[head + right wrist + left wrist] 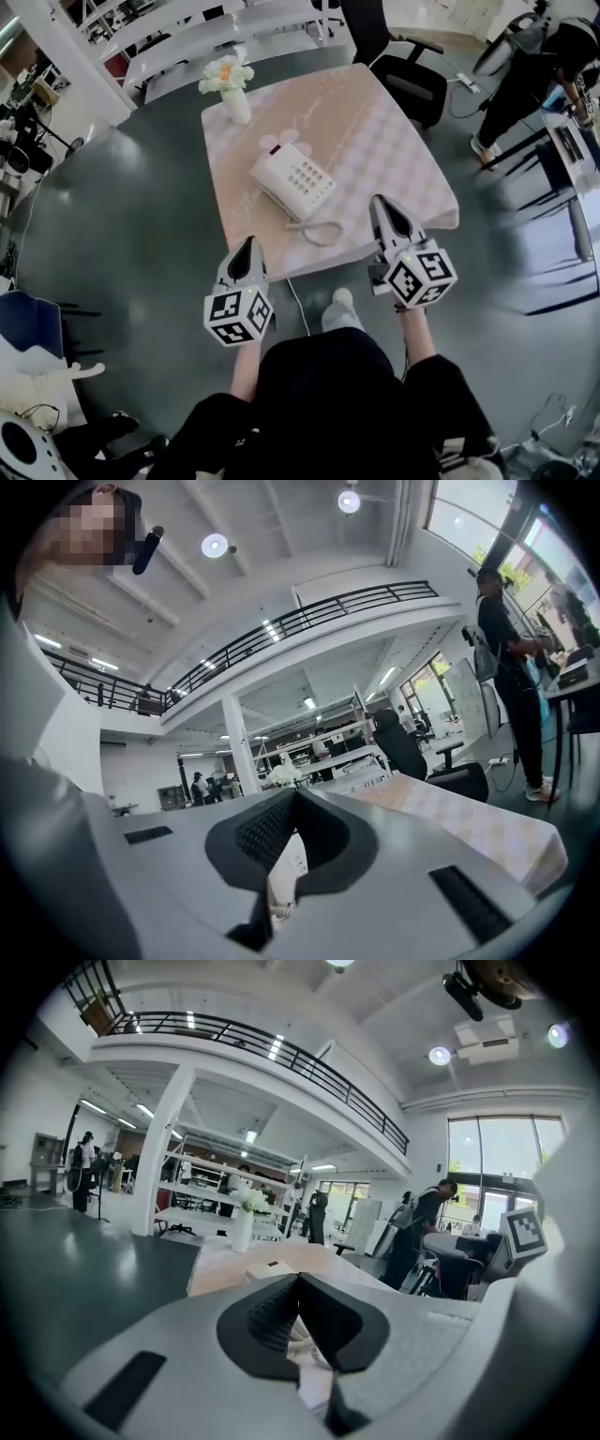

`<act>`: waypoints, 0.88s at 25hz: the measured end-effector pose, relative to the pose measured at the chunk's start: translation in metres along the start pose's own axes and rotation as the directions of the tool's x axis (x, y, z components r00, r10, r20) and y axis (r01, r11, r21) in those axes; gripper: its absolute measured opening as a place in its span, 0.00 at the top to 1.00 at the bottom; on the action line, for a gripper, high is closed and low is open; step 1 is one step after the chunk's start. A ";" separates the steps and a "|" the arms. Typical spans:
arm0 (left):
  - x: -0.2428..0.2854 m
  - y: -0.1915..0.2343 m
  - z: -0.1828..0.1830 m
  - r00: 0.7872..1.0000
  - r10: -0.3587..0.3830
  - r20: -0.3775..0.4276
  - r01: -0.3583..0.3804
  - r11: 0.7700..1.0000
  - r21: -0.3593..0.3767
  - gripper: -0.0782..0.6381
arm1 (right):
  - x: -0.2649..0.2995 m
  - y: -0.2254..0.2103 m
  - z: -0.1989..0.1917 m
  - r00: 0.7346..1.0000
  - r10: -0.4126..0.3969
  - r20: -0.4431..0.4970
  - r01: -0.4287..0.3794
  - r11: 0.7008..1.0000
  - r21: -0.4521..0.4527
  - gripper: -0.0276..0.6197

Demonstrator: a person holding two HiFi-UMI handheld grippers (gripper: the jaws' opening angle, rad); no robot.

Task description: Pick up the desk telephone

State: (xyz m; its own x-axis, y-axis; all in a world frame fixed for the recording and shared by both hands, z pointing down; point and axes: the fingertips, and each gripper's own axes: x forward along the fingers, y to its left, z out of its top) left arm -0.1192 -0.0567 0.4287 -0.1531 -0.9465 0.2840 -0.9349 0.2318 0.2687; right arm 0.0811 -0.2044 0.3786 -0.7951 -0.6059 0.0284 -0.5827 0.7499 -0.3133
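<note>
Plainly closed and empty: left gripper (247, 246) and right gripper (380, 202), over the table's (412, 159) near edge. Mid-table, untouched, the desk telephone (292, 176).

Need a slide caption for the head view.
Shut and empty, the left gripper and right gripper hover at the near edge of a table holding a desk telephone and flower vase.

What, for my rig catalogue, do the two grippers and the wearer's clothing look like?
Both the left gripper and right gripper are pale grey tapering wedges with black ribbed fingers, each carrying a white cube printed with black square markers. The person wears black clothes.
</note>
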 end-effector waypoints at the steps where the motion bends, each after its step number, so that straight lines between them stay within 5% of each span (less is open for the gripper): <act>1: 0.005 0.000 -0.001 1.000 0.015 -0.001 -0.015 1.000 -0.008 0.89 | 0.008 -0.004 0.000 1.000 0.016 -0.009 -0.016 1.000 -0.001 0.97; 13: 0.056 0.005 -0.012 0.984 0.174 -0.022 -0.176 0.979 -0.107 0.89 | 0.088 -0.036 -0.024 0.974 0.178 -0.140 -0.176 0.984 0.027 0.97; 22: 0.085 0.011 -0.028 0.970 0.229 -0.079 -0.240 0.954 -0.182 0.89 | 0.133 -0.043 -0.050 0.912 0.307 -0.270 -0.324 0.946 -0.017 0.97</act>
State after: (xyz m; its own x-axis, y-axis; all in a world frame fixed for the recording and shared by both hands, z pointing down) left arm -0.1337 -0.1285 0.4822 -0.3375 -0.8476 0.4096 -0.7966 0.4890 0.3555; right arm -0.0084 -0.3038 0.4429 -0.9500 -0.2505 0.1863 -0.2967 0.9101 -0.2894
